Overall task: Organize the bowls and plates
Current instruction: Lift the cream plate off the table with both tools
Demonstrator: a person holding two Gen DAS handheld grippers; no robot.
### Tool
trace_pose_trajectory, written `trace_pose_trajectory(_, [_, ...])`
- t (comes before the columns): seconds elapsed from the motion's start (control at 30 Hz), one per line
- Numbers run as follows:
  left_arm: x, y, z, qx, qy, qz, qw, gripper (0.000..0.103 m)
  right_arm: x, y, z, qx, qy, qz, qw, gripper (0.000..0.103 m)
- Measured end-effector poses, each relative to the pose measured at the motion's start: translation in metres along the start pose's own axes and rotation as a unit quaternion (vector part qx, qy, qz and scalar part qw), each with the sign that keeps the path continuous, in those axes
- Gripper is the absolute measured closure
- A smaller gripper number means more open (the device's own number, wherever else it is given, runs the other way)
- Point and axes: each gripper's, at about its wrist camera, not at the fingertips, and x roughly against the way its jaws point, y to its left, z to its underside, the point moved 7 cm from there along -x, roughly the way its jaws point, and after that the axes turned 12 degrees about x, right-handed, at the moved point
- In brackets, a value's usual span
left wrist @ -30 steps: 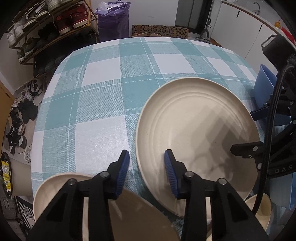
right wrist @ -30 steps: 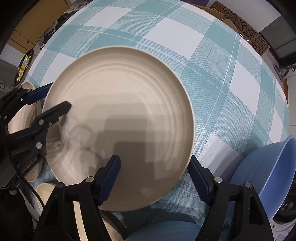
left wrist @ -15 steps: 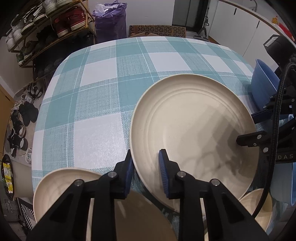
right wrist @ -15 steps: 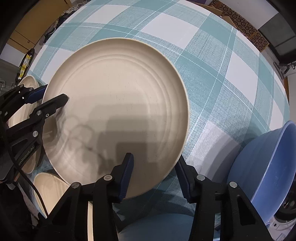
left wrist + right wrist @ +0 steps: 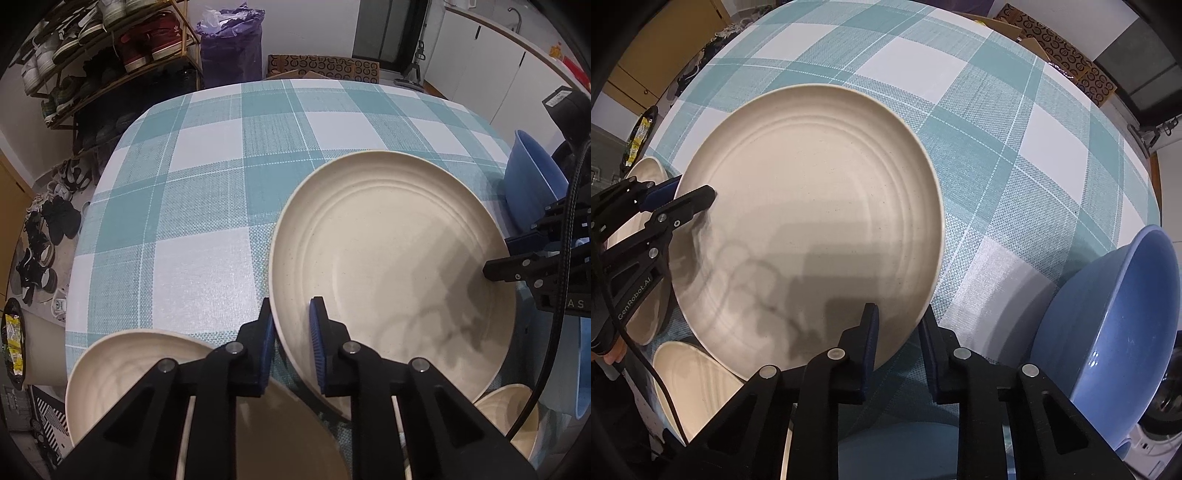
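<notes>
Plate (image 5: pixel 388 266), big and cream, on the checked table (image 5: pixel 207 184): both my grippers have just pinched down on its rim, left gripper (image 5: pixel 291 332) this side, right gripper (image 5: pixel 897 332) opposite, so it looks ready to lift and stack.

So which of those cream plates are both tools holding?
The big ridged plate mid-table: the left tool and right tool pinch opposite edges. The others lie untouched.

Bright overhead light, soft shadows, sharp focus, fisheye-bent edges.
</notes>
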Motion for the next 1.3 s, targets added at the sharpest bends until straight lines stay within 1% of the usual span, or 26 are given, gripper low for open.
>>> trace_pose_trajectory(0.07, [0.002,0.000,-0.001,0.005,-0.004,0.002,1.0000,0.088,0.007,0.001,-0.009,-0.003,-0.004,0.000,1.000,0.082])
trace_pose_trajectory(0.2, [0.005,0.000,-0.004,0.009,-0.010,0.003,0.9999,0.088,0.021,0.004,-0.001,-0.006,-0.012,0.004,1.000,0.083])
trace_pose_trajectory(0.3, [0.007,0.000,-0.007,0.014,-0.015,0.005,0.9998,0.088,0.031,0.005,-0.003,-0.008,-0.018,0.007,1.000,0.083])
trace_pose_trajectory(0.4, [0.008,0.000,-0.008,0.017,-0.019,0.008,0.9996,0.088,0.032,0.005,-0.005,-0.009,-0.023,0.008,1.000,0.083])
trace_pose_trajectory(0.67, [0.010,-0.004,-0.010,0.022,-0.023,0.016,0.9994,0.088,0.043,0.003,0.012,-0.014,-0.034,0.011,0.999,0.084])
trace_pose_trajectory(0.73, [0.011,-0.007,-0.011,0.021,-0.025,0.016,0.9993,0.088,0.045,0.001,0.012,-0.015,-0.035,0.012,0.999,0.084])
trace_pose_trajectory(0.93, [0.021,-0.010,-0.012,0.020,-0.034,0.018,0.9991,0.088,0.048,-0.001,0.016,-0.019,-0.043,0.013,0.999,0.084])
trace_pose_trajectory(1.3, [0.051,-0.012,-0.011,0.019,-0.054,0.015,0.9982,0.088,0.077,0.004,0.024,-0.022,-0.074,0.016,0.997,0.084])
